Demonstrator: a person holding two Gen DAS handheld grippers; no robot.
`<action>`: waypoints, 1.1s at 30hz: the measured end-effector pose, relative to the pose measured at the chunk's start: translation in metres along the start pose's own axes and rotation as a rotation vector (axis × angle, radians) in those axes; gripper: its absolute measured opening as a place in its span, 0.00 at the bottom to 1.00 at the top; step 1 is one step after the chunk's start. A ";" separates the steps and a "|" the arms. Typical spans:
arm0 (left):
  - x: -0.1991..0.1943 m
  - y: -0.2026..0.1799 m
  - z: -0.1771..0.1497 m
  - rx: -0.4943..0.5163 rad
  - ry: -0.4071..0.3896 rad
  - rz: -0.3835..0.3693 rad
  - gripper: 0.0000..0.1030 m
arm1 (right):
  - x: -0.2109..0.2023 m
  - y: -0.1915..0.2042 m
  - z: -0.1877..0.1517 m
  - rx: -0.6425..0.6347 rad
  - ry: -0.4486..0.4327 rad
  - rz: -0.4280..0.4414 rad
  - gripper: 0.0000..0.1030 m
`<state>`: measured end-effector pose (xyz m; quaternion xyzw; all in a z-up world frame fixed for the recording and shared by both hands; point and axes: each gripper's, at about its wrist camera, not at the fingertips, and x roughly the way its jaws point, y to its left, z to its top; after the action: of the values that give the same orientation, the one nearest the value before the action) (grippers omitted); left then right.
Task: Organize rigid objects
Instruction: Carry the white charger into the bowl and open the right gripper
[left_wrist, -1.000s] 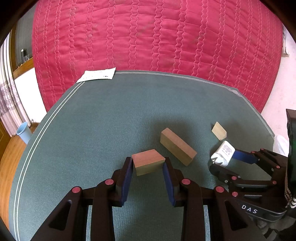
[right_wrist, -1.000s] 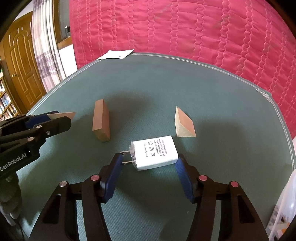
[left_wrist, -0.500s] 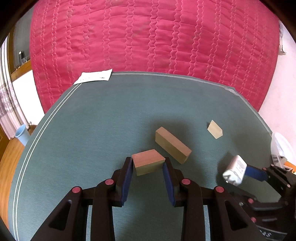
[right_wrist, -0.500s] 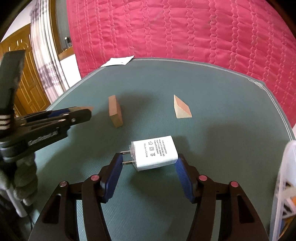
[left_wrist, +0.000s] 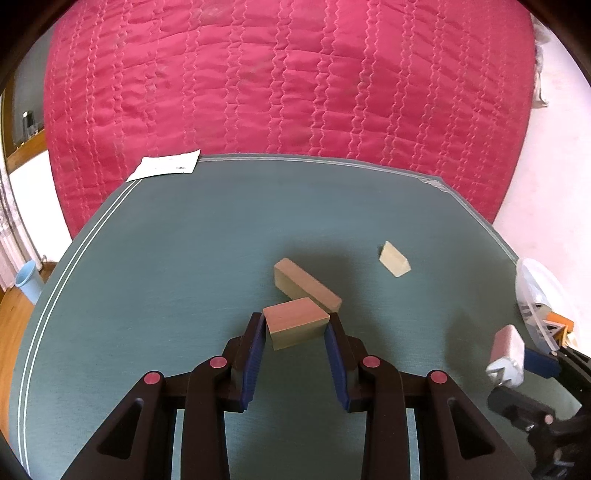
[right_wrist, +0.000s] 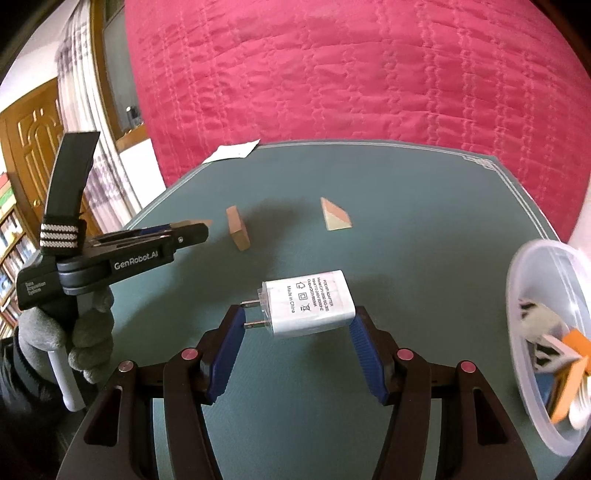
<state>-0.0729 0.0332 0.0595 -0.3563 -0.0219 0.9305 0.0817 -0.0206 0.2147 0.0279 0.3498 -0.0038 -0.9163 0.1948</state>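
My left gripper is shut on a small wooden block and holds it above the green table. My right gripper is shut on a white power adapter, lifted off the table; the adapter also shows in the left wrist view. A long wooden block and a wooden wedge lie on the table beyond both grippers. They show in the right wrist view as the long block and the wedge.
A clear plastic bin holding several small items stands at the table's right edge, seen also in the left wrist view. A white paper lies at the far left corner. A red quilt rises behind the table.
Both grippers have lifted and pulled back toward the near side with their loads. The right gripper swung right, bringing the plastic bin into view.
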 end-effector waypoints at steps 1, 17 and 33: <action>-0.001 -0.002 0.000 0.005 -0.002 -0.003 0.34 | -0.002 -0.003 0.000 0.005 -0.004 -0.003 0.58; -0.004 -0.022 -0.009 0.061 0.001 -0.007 0.34 | -0.047 -0.057 -0.008 0.144 -0.090 -0.125 0.58; -0.004 -0.034 -0.016 0.091 0.010 -0.007 0.34 | -0.086 -0.140 -0.007 0.325 -0.162 -0.303 0.58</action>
<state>-0.0545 0.0660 0.0539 -0.3570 0.0197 0.9284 0.1011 -0.0069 0.3759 0.0579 0.2985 -0.1143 -0.9475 -0.0045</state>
